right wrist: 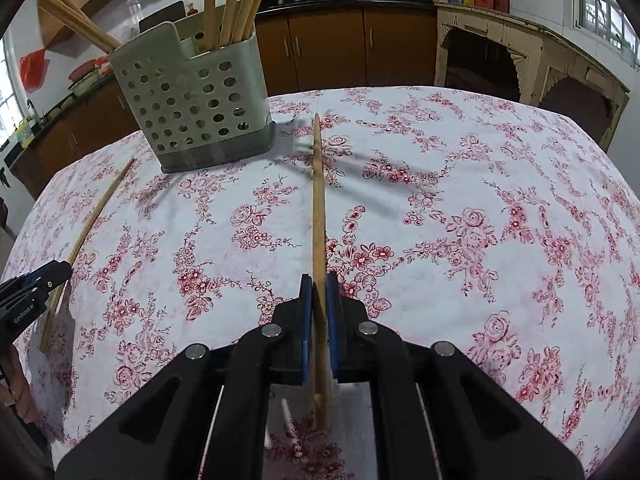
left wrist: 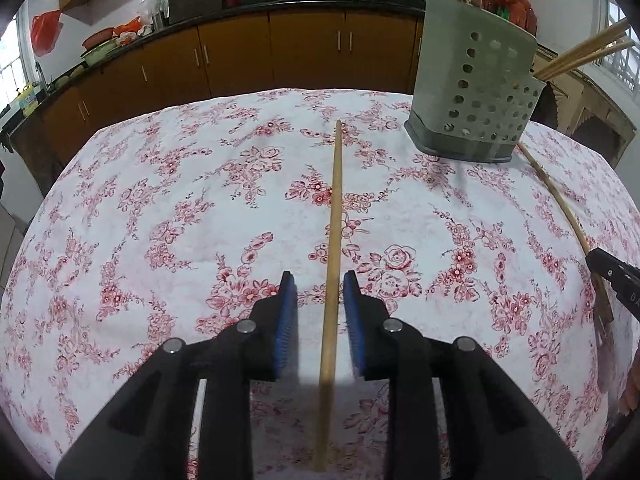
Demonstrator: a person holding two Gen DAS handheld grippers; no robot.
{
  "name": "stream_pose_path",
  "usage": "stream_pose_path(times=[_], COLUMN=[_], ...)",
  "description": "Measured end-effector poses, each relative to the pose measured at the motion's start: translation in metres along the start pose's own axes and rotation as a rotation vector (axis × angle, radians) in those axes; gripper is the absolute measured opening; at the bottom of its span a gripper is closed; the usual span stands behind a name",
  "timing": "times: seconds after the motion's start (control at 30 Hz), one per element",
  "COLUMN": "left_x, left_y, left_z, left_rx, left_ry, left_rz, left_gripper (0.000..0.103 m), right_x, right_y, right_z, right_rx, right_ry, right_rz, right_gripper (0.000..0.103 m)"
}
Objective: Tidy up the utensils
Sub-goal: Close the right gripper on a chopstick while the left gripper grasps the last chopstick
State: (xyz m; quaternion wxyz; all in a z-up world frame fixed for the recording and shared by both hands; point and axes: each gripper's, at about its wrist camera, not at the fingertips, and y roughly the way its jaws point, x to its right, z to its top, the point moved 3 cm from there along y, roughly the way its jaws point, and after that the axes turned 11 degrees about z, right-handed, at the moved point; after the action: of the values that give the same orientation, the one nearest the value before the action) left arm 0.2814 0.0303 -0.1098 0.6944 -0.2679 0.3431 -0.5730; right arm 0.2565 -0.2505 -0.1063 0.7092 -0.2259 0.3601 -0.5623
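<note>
- The left claw (left wrist: 320, 292) stands partly open, its blue pads either side of a chopstick (left wrist: 333, 264) without touching it.
- That chopstick lies on the floral table (left wrist: 160, 200), long axis running straight away from the claw.
- The right claw (right wrist: 319, 292) is clamped on a second chopstick (right wrist: 318, 200), which points forward, its far tip just right of the perforated holder (right wrist: 192, 104).
- The holder carries more chopsticks (right wrist: 236, 4), upright and leaning.
</note>
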Motion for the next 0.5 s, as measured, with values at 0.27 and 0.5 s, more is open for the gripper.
stream_pose_path(times=[0.27,0.5], left_x=[0.0024,0.0024], left_y=[0.0018,-0.0026], left_z=[0.0011,-0.004], left_rx=[0.0,0.003], left_ry=[0.004,0.021], left_rz=[0.0,-0.007], left_gripper=[0.028,0.028], right_x=[-0.0004,-0.0015], right_y=[-0.0002,-0.0025], right_z=[-0.0003,-0.0037], right_rx=[-0.001,-0.004], right_ry=[-0.003,-0.013], right_rz=[-0.003,-0.007], right_gripper=[0.008,0.009])
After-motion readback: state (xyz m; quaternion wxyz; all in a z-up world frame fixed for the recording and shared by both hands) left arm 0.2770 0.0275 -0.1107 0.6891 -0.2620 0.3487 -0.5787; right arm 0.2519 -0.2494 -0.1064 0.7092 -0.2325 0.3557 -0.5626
